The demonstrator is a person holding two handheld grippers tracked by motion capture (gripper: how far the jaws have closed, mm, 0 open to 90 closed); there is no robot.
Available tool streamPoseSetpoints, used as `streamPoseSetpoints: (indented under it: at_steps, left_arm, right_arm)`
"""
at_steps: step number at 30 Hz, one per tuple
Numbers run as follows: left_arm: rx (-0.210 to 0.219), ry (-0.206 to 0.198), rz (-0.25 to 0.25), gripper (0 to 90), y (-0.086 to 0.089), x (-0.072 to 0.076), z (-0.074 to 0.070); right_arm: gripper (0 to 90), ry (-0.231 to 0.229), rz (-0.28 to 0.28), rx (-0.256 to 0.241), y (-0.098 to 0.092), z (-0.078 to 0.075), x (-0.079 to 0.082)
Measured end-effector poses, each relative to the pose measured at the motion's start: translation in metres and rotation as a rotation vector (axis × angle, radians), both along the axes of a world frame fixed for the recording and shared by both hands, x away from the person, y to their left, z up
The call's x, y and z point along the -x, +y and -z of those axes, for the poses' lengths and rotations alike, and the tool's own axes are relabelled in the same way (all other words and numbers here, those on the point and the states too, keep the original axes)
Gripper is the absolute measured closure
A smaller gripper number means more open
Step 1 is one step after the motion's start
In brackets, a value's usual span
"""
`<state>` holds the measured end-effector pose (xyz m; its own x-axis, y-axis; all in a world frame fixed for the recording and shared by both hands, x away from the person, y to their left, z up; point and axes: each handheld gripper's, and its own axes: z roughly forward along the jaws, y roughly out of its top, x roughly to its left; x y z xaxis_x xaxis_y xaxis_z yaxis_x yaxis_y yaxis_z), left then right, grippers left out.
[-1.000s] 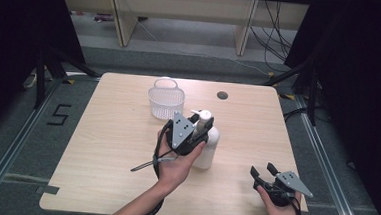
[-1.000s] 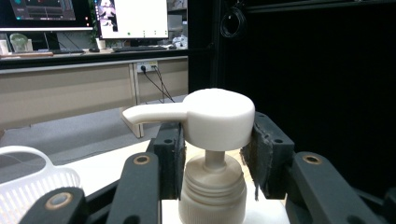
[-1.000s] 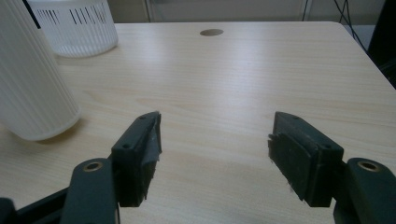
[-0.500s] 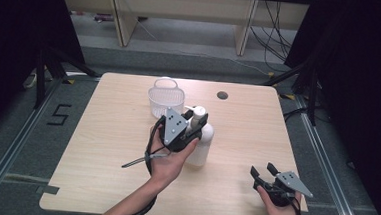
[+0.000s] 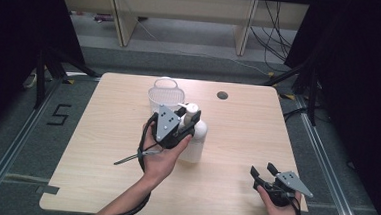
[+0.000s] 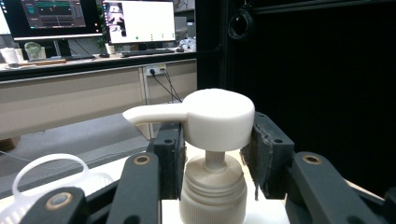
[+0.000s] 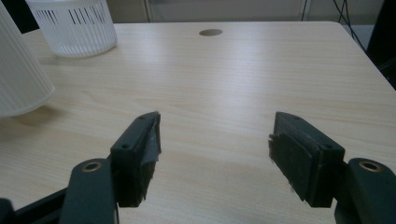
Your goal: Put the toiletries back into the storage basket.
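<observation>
Your left gripper (image 6: 212,163) has its jaws clamped on the neck of the white pump bottle (image 5: 195,138) — it stands mid-table, just in front of the white basket (image 5: 165,93). Your right gripper (image 7: 215,149) rests near the table's (image 5: 247,126) front right corner — jaws wide apart.

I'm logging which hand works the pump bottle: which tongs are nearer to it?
The left. The left tongs have a jaw on each side of the pump bottle at its neck. The right tongs sit open near the table's front right edge, well apart from it.
</observation>
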<state>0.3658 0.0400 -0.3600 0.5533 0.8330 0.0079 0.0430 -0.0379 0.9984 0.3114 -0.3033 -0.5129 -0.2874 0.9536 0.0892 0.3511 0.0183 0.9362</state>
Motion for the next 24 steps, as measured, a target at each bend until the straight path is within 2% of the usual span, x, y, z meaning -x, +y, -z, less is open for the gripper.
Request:
streamPoseSetpoints:
  at_steps: [1, 3, 5, 6, 9, 10, 20, 24]
  left_arm:
    - [-0.009, -0.015, 0.007, 59.4, 0.002, -0.002, -0.001]
    - [-0.007, -0.019, 0.004, 59.4, 0.005, -0.003, -0.001]
    - [-0.006, -0.018, -0.001, 59.4, 0.007, -0.003, -0.002]
    - [-0.007, -0.020, -0.004, 59.4, 0.009, -0.003, -0.002]
    - [0.014, 0.005, -0.016, 59.5, 0.011, -0.002, -0.002]
    - [-0.005, -0.028, -0.014, 59.4, 0.013, -0.004, -0.004]
    - [0.008, -0.036, -0.024, 59.4, 0.023, -0.007, -0.008]
    - [0.027, -0.011, -0.041, 59.4, 0.026, -0.007, -0.010]
  right_arm:
    - [33.6, 0.002, -0.001, 0.002, 0.000, 0.000, 0.000]
    - [33.5, 0.008, -0.001, -0.010, 0.001, 0.000, 0.000]
    - [33.4, 0.003, 0.000, 0.002, 0.000, 0.000, 0.000]
    - [33.4, 0.016, -0.001, 0.011, 0.000, -0.001, 0.000]
    - [33.3, 0.027, 0.004, 0.016, 0.000, -0.001, 0.001]
    - [33.3, 0.026, 0.003, 0.017, 0.000, -0.001, 0.001]
    - [33.2, 0.020, 0.003, 0.019, 0.000, -0.001, 0.001]
    - [33.1, 0.019, 0.003, 0.019, 0.000, -0.001, 0.001]
